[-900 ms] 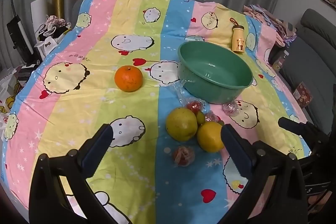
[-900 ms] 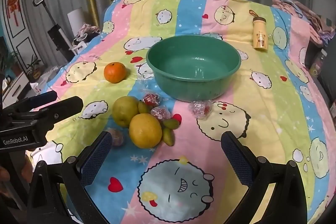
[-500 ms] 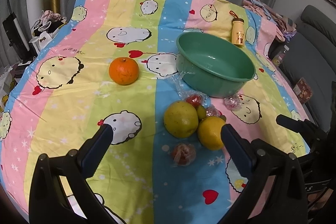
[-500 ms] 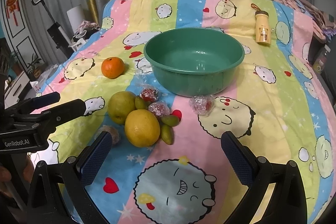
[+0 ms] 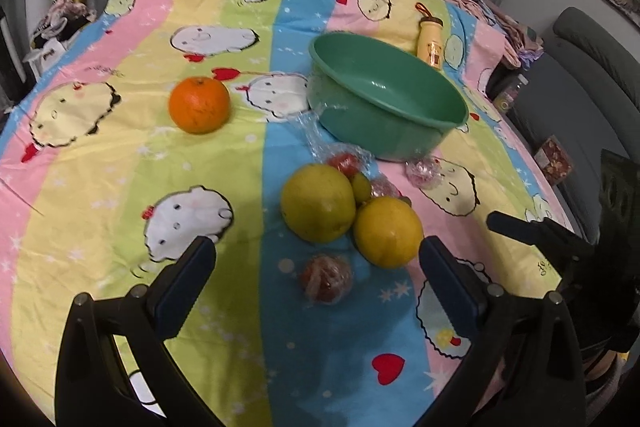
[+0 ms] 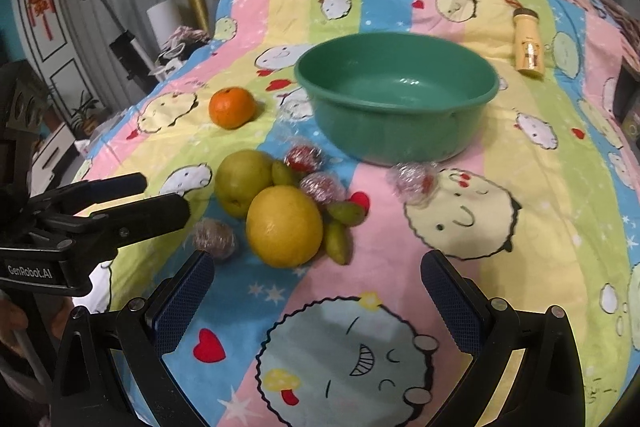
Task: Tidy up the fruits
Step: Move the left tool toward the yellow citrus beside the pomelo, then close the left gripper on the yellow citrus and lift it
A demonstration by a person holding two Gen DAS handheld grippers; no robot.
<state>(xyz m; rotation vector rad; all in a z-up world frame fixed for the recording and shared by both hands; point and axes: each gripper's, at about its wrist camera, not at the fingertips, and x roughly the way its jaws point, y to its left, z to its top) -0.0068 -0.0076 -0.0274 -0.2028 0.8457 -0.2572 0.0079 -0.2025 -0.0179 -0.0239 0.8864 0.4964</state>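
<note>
An empty green basin (image 5: pixel 386 99) (image 6: pixel 396 95) stands on the striped cartoon cloth. In front of it lies a cluster: a yellow-green pear (image 5: pixel 317 203) (image 6: pixel 242 181), a yellow lemon (image 5: pixel 387 231) (image 6: pixel 284 225), small green fruits (image 6: pixel 340 227) and red fruits in clear wrap (image 5: pixel 326 279) (image 6: pixel 412 181). An orange (image 5: pixel 199 105) (image 6: pixel 232 108) sits apart to the left. My left gripper (image 5: pixel 316 273) is open and empty, just short of the cluster. My right gripper (image 6: pixel 318 287) is open and empty, near the lemon.
A small yellow bottle (image 5: pixel 431 41) (image 6: pixel 528 45) lies behind the basin. The left gripper shows at the left in the right wrist view (image 6: pixel 120 207). A grey sofa (image 5: pixel 592 43) stands right of the table, clutter on the floor at the left.
Both grippers have moved forward toward the fruit cluster, which looks larger and nearer. Both stay open. No fruit has moved.
</note>
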